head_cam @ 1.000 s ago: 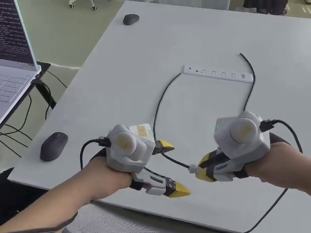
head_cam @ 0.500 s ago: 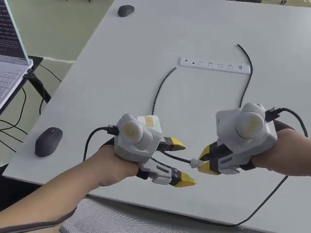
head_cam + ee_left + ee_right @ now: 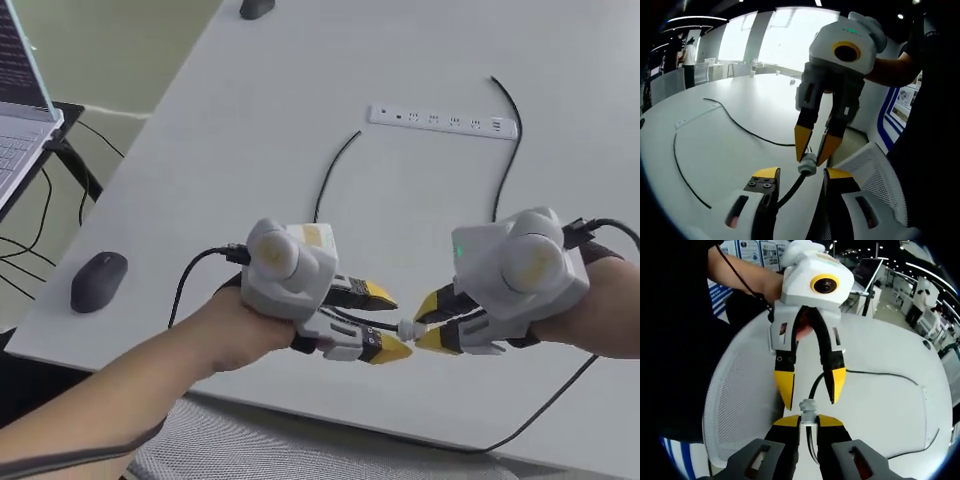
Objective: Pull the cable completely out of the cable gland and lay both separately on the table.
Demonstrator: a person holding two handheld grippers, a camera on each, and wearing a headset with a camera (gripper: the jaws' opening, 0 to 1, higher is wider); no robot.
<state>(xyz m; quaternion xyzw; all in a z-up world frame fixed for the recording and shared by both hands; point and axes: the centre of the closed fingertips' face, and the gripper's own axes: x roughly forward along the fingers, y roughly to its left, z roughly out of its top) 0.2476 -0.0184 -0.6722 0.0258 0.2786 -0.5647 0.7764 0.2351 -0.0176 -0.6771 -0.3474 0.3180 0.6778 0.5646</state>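
A small white cable gland (image 3: 407,329) hangs just above the table's near edge, with my right gripper (image 3: 428,322) shut on it. The black cable (image 3: 327,190) leaves the gland to the left and runs away over the white table (image 3: 260,150). My left gripper (image 3: 390,322) faces the right one, open, its yellow jaws on either side of the cable close to the gland. In the left gripper view the cable (image 3: 790,187) passes between my left gripper (image 3: 800,176) and up into the gland (image 3: 807,164). In the right gripper view my right gripper (image 3: 808,421) pinches the gland (image 3: 808,411).
A white power strip (image 3: 443,121) with its own black lead (image 3: 508,140) lies at the back. One mouse (image 3: 98,281) sits near the left edge, another mouse (image 3: 257,8) far back. A laptop (image 3: 20,110) stands off the table's left side. A mesh chair (image 3: 250,440) is below the near edge.
My left gripper has moved right toward the right one, and its open jaws now straddle the cable beside the gland. The right gripper still holds the gland.
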